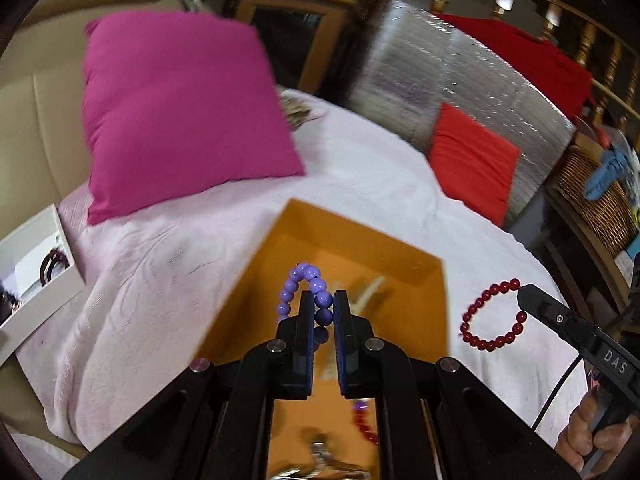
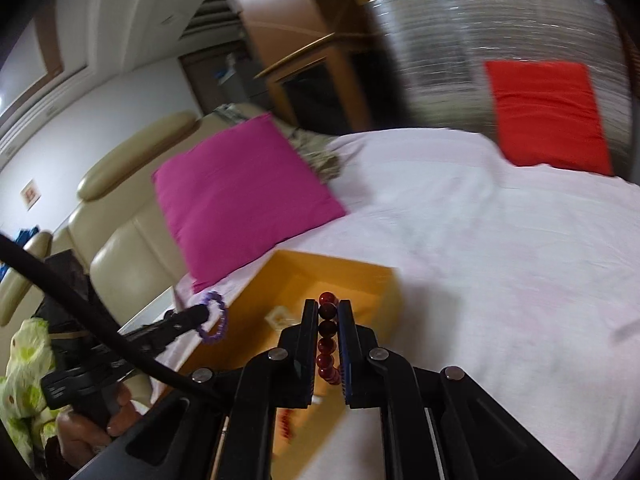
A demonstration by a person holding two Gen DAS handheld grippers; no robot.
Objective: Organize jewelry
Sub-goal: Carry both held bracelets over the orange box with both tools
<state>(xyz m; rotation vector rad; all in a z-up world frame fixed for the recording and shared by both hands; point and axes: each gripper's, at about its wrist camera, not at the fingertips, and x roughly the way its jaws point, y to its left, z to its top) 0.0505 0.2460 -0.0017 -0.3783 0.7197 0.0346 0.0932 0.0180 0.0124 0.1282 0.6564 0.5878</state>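
White tray (image 1: 60, 280): seen at far left on the sheet (image 1: 360, 184); a dark ring is held in it.
Left gripper (image 1: 323, 300): closed on the purple bracelet (image 1: 304, 284), which is held above the box (image 1: 400, 256).
Box: orange, open; pale items are seen inside, blurred.
Right gripper (image 2: 329, 308): closed on the red bracelet (image 2: 326, 344), near the box's right rim.
Risk: a bead may slip from the narrow pinch, or the bracelet may be released outside the rim.

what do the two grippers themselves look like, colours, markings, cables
Both are matte black plastic with silver round pivot pins. The left gripper and the right gripper have flat fingers with blue inner pads. Seen from the left wrist view, the right one's side bears white "DAS" lettering and a thin black cable. A bare hand grips its handle.
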